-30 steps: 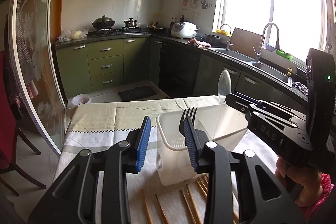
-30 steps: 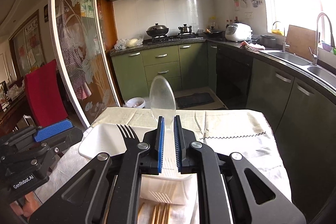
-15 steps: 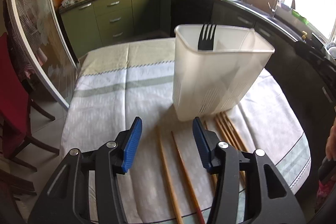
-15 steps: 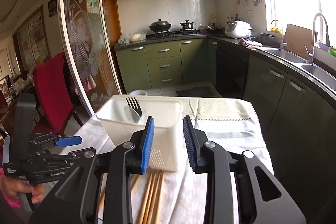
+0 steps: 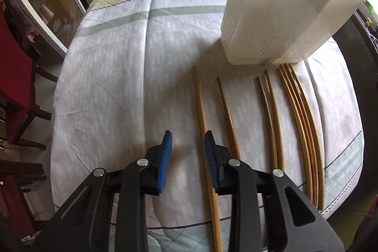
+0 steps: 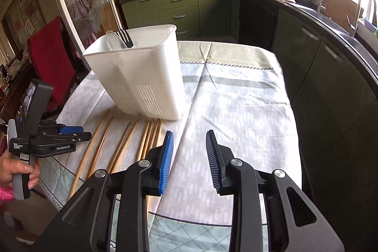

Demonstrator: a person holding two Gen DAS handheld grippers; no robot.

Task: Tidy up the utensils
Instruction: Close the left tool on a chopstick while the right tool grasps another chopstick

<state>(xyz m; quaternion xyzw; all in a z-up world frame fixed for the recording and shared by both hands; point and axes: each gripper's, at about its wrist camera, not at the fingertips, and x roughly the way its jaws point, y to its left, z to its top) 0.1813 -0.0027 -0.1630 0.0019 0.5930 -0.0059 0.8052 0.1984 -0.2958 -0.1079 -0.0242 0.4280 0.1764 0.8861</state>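
Dropping down over the table, the left gripper (image 5: 186, 143) is now pointing at the chopsticks (image 5: 295, 115), jaws closing with nothing between them yet; the leftmost chopstick (image 5: 200, 108) is lying just beside its right-hand pad. The right gripper (image 6: 189, 145) is hanging partly open and empty, chopsticks just off to its left. A second ago it was pinching the clear spoon (image 6: 113, 39) above the white utensil holder (image 6: 141, 77); now that spoon is sitting inside beside the black fork (image 6: 125, 37). So I'm guessing the chopsticks in front of the holder are next.
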